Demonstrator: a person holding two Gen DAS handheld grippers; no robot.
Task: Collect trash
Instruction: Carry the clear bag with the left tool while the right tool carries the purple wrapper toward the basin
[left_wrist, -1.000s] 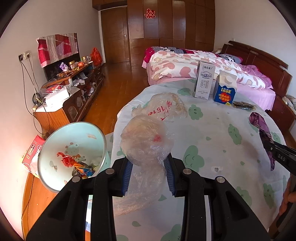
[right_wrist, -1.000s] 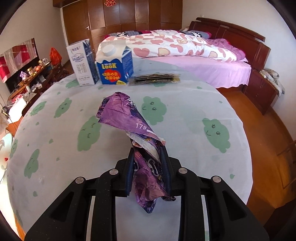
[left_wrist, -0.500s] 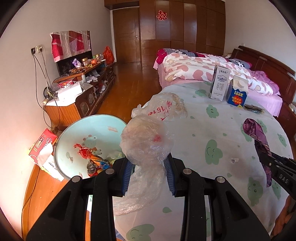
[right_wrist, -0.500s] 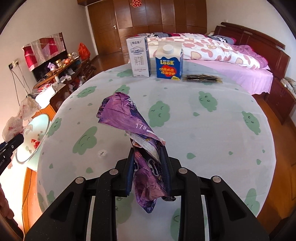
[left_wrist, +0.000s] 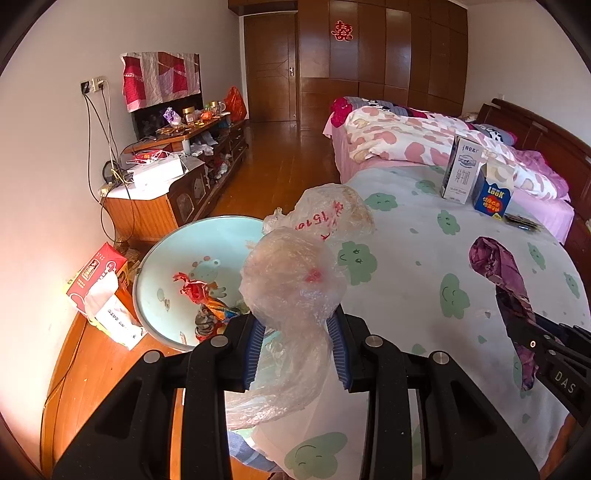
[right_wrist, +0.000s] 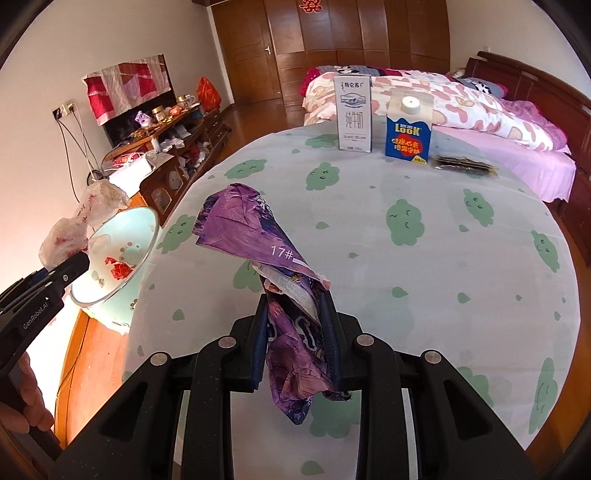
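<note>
My left gripper (left_wrist: 295, 332) pinches a crumpled clear plastic bag (left_wrist: 291, 284), held by the table's edge beside the pale green bin (left_wrist: 166, 258) — wrappers already lie inside. My right gripper (right_wrist: 295, 328) is clamped on a purple wrapper (right_wrist: 258, 229) above the cloud-print tablecloth (right_wrist: 424, 288). Two cartons — white (right_wrist: 352, 114) and blue (right_wrist: 408, 129) — stand upright at the far edge.

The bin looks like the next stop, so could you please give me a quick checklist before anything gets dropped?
1. Left gripper clamped on clear plastic bag: ok.
2. Right gripper clamped on purple wrapper: ok.
3. Bin mouth open with room inside: ok.
4. Plastic bag fully over the bin mouth: cannot tell.
5. Purple wrapper over the bin: not ok, it hangs above the table.
</note>
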